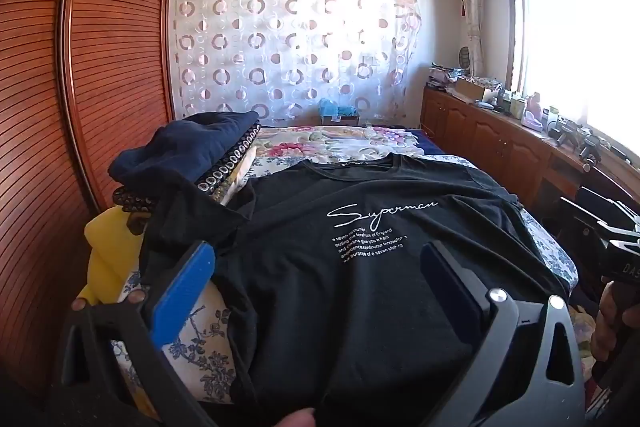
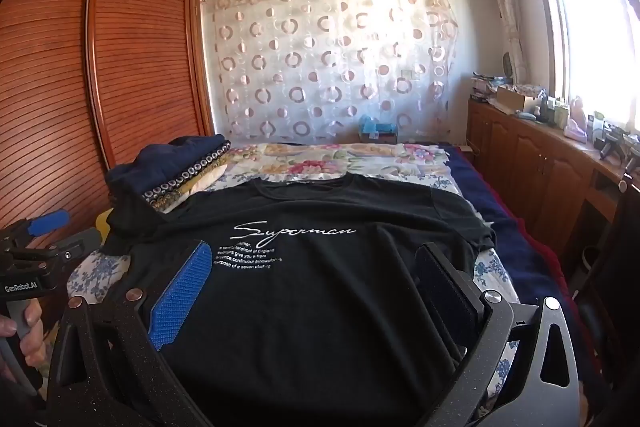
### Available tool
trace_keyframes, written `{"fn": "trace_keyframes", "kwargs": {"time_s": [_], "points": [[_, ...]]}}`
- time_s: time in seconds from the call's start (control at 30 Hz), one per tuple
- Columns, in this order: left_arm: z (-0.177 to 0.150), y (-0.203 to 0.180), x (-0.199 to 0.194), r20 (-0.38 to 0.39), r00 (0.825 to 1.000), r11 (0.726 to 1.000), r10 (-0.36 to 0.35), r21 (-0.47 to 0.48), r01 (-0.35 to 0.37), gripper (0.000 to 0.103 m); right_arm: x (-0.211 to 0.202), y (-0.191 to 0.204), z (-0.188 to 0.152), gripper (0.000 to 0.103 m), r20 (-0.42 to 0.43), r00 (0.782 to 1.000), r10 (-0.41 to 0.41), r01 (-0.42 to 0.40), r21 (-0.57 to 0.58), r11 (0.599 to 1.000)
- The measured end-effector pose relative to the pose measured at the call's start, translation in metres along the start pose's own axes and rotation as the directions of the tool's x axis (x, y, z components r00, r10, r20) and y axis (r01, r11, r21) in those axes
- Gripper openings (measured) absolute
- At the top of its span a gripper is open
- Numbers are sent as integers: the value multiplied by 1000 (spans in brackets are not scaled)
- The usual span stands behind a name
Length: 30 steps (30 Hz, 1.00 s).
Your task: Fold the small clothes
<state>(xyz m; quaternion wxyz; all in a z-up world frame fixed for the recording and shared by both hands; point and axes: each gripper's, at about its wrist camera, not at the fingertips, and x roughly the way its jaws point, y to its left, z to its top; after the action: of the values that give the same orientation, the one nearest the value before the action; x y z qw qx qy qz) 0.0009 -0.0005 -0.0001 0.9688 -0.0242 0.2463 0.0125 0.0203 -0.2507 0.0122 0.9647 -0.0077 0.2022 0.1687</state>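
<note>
Daylight pours in from the window (image 1: 576, 47) at right, blown out to pure white in both views. The sheer curtain (image 2: 332, 63) glows backlit. The black T-shirt (image 2: 320, 291) swallows detail, its folds barely readable. Fisheye bending curves the wardrobe (image 1: 80, 67) at left; dark vignetting clips the corners.

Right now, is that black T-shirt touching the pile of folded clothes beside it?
Touching. In the left wrist view the black T-shirt's sleeve lies up against the pile of folded clothes, its edge lapping onto the pile's lower layers.
</note>
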Motion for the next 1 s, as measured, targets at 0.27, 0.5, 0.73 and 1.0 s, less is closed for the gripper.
{"fn": "trace_keyframes", "kwargs": {"time_s": [0.27, 0.5, 0.73, 1.0], "points": [[0, -1, 0, 14, 1000, 1000, -7, 0, 7, 103, 1, 0, 0, 103, -3, 1000, -6, 6, -3, 1000], [5, -2, -4, 21, 1000, 1000, -8, 3, 8, 103, 0, 0, 0, 103, -5, 1000, -6, 6, -3, 1000], [7, -5, -12, 41, 999, 1000, -4, 1, 4, 103, 1, 0, 0, 103, -4, 1000, -8, 8, -4, 1000], [7, -5, -13, 57, 998, 1000, 1, 8, -1, 103, -1, -2, -1, 103, -2, 1000, -6, 6, -3, 1000]]}}
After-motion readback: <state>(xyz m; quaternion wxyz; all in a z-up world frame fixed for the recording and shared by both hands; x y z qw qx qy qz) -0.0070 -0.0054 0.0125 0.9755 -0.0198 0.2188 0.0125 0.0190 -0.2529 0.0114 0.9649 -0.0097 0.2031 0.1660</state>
